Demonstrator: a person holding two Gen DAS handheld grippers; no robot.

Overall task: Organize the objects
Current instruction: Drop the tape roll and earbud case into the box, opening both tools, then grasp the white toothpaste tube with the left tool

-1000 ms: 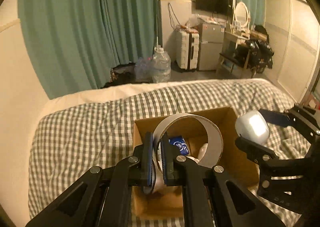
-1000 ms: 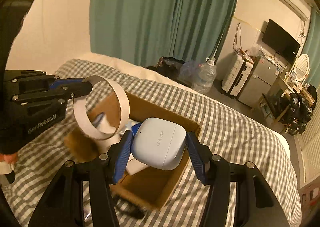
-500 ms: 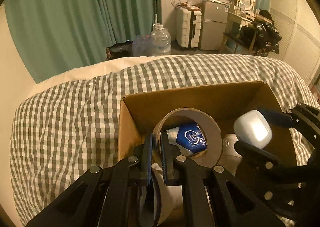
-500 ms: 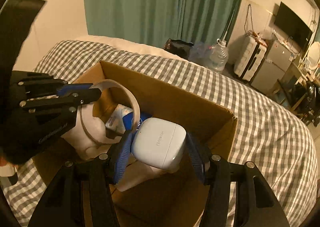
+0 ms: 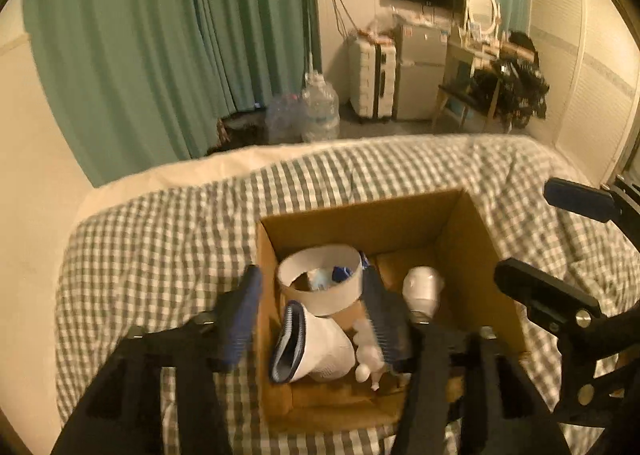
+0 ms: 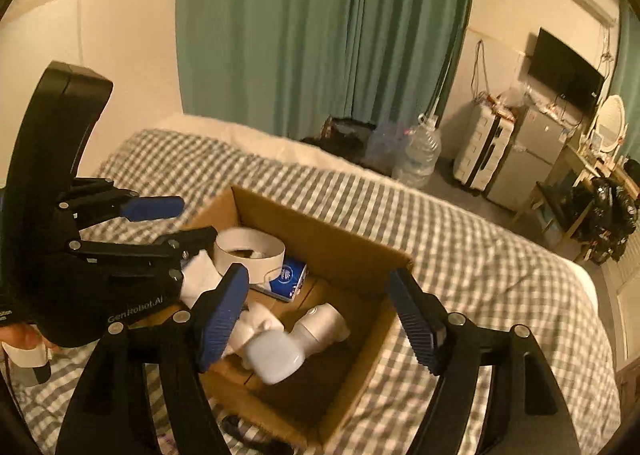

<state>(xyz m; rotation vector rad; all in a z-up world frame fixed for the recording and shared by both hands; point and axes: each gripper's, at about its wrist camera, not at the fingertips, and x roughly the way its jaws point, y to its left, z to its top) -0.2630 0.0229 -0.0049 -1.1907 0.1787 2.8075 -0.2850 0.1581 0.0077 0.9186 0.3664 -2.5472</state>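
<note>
An open cardboard box (image 5: 472,239) (image 6: 320,235) stands on the checked bed. Inside lie a white tape ring (image 5: 320,285) (image 6: 249,251), a white earbud case (image 6: 274,355), a white bottle (image 5: 422,289) (image 6: 322,325), a blue tissue pack (image 6: 286,279) and a white sock with a dark cuff (image 5: 310,343). My left gripper (image 5: 314,311) is open above the box's left side, over the ring; it also shows in the right wrist view (image 6: 176,221). My right gripper (image 6: 320,313) is open above the box, over the case; it also shows in the left wrist view (image 5: 548,239).
The bed (image 5: 160,239) with its checked cover fills the foreground. Beyond it are green curtains (image 5: 180,35), water bottles (image 5: 320,111), a white suitcase (image 5: 372,79), a small fridge (image 5: 420,79) and a cluttered desk (image 5: 500,75).
Both grippers have opened. The tape ring left my left gripper and the earbud case left my right gripper; both now lie in the box. Both grippers have risen above it.
</note>
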